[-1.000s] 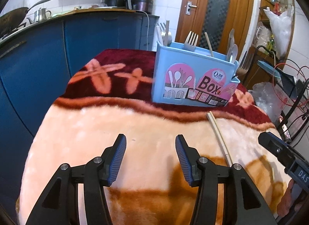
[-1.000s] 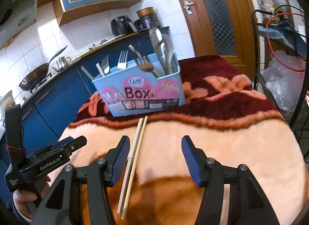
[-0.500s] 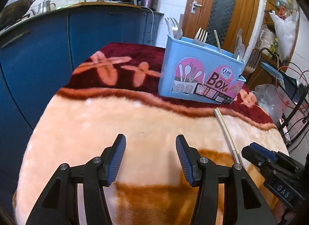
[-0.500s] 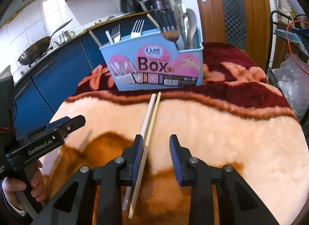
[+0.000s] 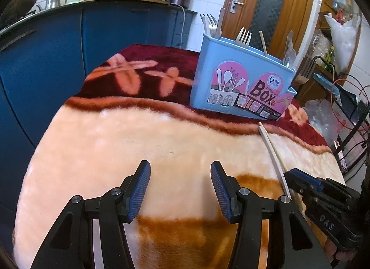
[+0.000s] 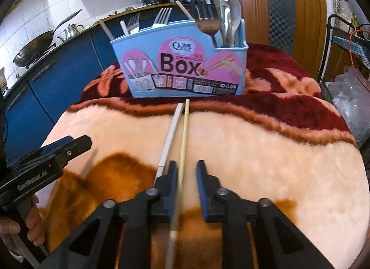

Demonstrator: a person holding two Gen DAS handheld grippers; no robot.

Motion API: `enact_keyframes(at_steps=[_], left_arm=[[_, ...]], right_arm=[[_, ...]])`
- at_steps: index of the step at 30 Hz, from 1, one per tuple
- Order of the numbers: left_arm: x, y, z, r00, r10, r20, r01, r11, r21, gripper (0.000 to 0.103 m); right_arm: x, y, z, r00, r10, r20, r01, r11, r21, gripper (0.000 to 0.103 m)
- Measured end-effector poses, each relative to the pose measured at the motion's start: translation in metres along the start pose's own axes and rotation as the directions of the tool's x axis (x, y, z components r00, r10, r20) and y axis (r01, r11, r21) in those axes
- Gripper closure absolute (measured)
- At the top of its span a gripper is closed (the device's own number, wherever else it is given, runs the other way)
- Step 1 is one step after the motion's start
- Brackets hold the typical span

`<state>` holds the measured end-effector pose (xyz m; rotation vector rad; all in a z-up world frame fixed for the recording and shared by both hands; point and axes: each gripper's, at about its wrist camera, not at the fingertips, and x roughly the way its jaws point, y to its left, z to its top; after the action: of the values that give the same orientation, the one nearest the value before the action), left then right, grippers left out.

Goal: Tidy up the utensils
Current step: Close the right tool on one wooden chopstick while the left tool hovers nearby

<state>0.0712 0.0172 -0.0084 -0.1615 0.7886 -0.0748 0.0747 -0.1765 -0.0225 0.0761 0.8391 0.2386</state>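
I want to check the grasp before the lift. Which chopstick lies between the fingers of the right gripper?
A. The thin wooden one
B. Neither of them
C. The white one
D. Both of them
A: in the right wrist view the thin wooden chopstick runs into the gap of the right gripper, while the white chopstick passes outside its left finger.

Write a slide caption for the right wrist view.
Right tongs straddle the bamboo chopstick lying before the blue chopsticks box.

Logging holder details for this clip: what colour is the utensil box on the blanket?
Light blue, with pink label panels on the front; the utensil box shows best in the right wrist view.
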Motion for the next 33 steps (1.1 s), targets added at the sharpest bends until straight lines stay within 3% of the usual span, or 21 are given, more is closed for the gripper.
enact_keyframes(at_steps=[2,17,25,33], left_arm=[[-0.001,-0.001,0.000,1.000,-0.003,0.000,0.003,1.000,0.002,0.047],[-0.003,-0.032,0.002,0.999,-0.029,-0.030,0.031,0.998,0.054,0.047],[0.001,-0.051,-0.001,0.996,-0.055,-0.075,0.060,0.995,0.078,0.047],[0.008,-0.068,0.001,0.989,-0.084,-0.118,0.094,0.993,0.073,0.047]], right_arm=[[0.000,-0.003,0.001,1.000,-0.002,0.000,0.002,1.000,0.019,0.096],[-0.020,-0.050,-0.009,0.999,-0.034,-0.007,0.034,0.992,0.118,0.097],[-0.025,-0.064,-0.014,0.998,0.053,0.021,-0.056,0.986,0.156,0.095],[-0.031,-0.071,-0.018,0.994,0.093,0.059,-0.102,0.982,0.158,0.086]])
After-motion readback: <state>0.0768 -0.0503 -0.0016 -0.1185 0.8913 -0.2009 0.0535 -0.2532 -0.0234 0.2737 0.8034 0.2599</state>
